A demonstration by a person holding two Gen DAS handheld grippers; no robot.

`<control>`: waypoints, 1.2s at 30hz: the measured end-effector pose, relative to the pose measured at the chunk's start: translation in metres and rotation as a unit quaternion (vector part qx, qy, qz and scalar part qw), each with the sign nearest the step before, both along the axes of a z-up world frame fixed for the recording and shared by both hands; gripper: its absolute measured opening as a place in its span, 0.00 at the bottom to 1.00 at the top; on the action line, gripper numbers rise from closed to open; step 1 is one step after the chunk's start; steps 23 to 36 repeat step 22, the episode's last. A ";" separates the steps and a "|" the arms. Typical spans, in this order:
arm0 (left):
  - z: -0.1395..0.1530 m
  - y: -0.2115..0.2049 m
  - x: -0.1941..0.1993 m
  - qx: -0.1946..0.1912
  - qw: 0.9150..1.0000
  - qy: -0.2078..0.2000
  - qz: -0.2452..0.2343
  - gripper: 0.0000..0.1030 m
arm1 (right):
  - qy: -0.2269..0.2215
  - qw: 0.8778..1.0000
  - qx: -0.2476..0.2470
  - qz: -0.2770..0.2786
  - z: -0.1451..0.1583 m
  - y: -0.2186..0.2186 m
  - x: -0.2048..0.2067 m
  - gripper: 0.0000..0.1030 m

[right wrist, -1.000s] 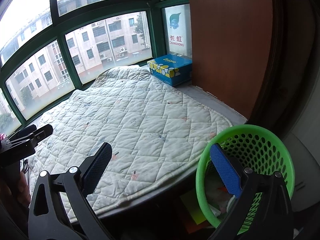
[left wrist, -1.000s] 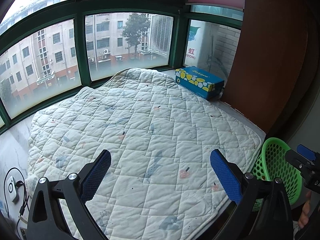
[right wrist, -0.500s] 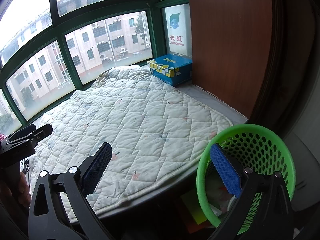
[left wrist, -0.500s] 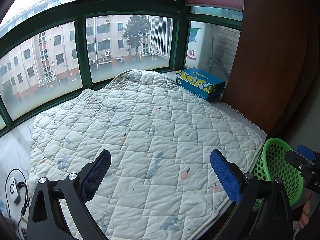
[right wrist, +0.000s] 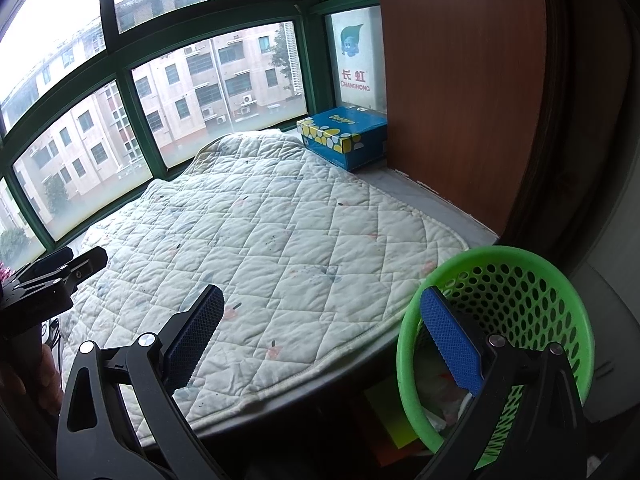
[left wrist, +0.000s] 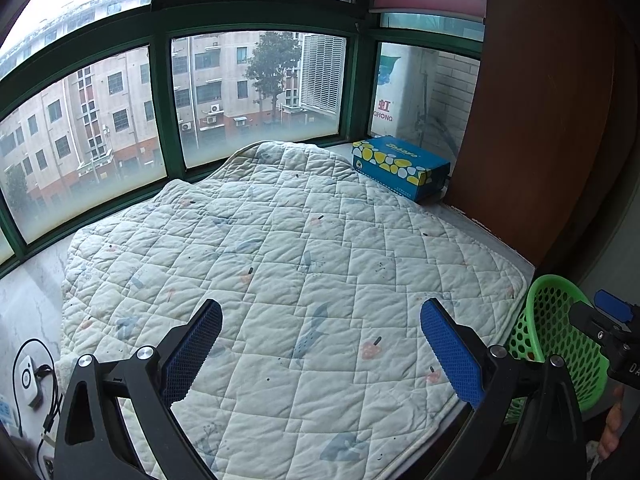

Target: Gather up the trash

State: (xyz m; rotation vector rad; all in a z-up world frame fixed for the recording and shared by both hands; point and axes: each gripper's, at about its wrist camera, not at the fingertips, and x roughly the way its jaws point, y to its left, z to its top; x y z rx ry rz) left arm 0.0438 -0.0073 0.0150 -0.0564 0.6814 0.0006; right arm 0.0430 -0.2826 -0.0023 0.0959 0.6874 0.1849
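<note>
A green perforated trash basket stands beside the window seat's front right corner and holds crumpled white scraps; it also shows in the left wrist view. My left gripper is open and empty above the white quilted mat. My right gripper is open and empty, its right finger over the basket's rim. No loose trash shows on the mat. The left gripper's fingers show at the left edge of the right wrist view.
A blue and yellow tissue box sits at the mat's far right corner, against a brown wooden panel. Green-framed windows bound the far side. A white charger with cable lies on the marble sill at the left.
The left wrist view has drawn back and tilted up slightly, so the mat looks a little farther off. The right gripper has barely moved. Both grippers stay open.
</note>
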 end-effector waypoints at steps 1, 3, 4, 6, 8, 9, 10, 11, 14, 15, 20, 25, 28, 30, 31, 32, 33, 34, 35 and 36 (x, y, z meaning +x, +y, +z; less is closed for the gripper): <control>0.000 0.000 0.000 0.000 1.000 0.001 -0.001 0.93 | 0.000 1.000 0.000 0.000 0.000 0.000 0.000 0.95; 0.000 0.000 0.000 0.000 1.000 0.001 -0.001 0.93 | -0.001 1.000 0.000 0.000 0.000 0.000 0.000 0.95; 0.000 -0.001 0.000 0.000 1.000 0.001 -0.001 0.93 | -0.001 1.000 0.000 0.000 0.000 0.000 0.000 0.95; 0.000 -0.002 0.000 0.000 1.000 0.000 -0.002 0.93 | 0.000 1.000 0.001 0.000 0.000 0.000 0.000 0.95; 0.000 -0.003 -0.001 0.000 1.000 -0.002 -0.002 0.93 | -0.001 1.000 0.002 -0.001 0.000 0.000 0.000 0.95; 0.001 -0.003 -0.001 0.001 1.000 -0.004 -0.002 0.93 | -0.001 1.000 0.002 -0.001 0.000 0.000 0.000 0.95; 0.001 -0.004 -0.001 0.002 1.000 -0.005 -0.002 0.93 | -0.002 1.000 0.002 -0.001 0.000 0.000 0.000 0.95; 0.001 -0.005 -0.001 0.002 1.000 -0.006 -0.003 0.93 | -0.002 1.000 0.002 -0.001 -0.001 0.000 0.000 0.95; 0.001 -0.006 -0.001 0.005 1.000 -0.005 -0.004 0.93 | -0.001 1.000 0.004 -0.003 0.000 0.000 0.000 0.95; 0.001 -0.007 -0.001 0.006 1.000 -0.004 -0.004 0.93 | -0.001 1.000 0.005 -0.003 0.000 0.000 0.000 0.95; 0.001 -0.007 -0.001 0.006 1.000 -0.005 -0.003 0.93 | -0.003 1.000 0.006 -0.004 0.000 0.000 -0.001 0.95; 0.000 -0.007 -0.001 0.006 1.000 -0.004 -0.004 0.93 | -0.003 1.000 0.006 -0.004 0.001 -0.001 -0.001 0.95; 0.000 -0.007 -0.001 0.006 1.000 -0.004 -0.004 0.93 | -0.003 1.000 0.006 -0.004 0.001 -0.001 -0.001 0.95; 0.000 -0.007 -0.001 0.006 1.000 -0.004 -0.004 0.93 | -0.003 1.000 0.006 -0.004 0.001 -0.001 -0.001 0.95; 0.000 -0.007 -0.001 0.006 1.000 -0.004 -0.004 0.93 | -0.003 1.000 0.006 -0.004 0.001 -0.001 -0.001 0.95; 0.000 -0.007 -0.001 0.006 1.000 -0.004 -0.004 0.93 | -0.003 1.000 0.006 -0.004 0.001 -0.001 -0.001 0.95; 0.000 -0.007 -0.001 0.006 1.000 -0.004 -0.004 0.93 | -0.003 1.000 0.006 -0.004 0.001 -0.001 -0.001 0.95; 0.000 -0.007 -0.001 0.006 1.000 -0.004 -0.004 0.93 | -0.003 1.000 0.006 -0.004 0.001 -0.001 -0.001 0.95; 0.000 -0.007 -0.001 0.006 1.000 -0.004 -0.004 0.93 | -0.003 1.000 0.006 -0.004 0.001 -0.001 -0.001 0.95; 0.000 -0.007 -0.001 0.006 1.000 -0.004 -0.004 0.93 | -0.003 1.000 0.006 -0.004 0.001 -0.001 -0.001 0.95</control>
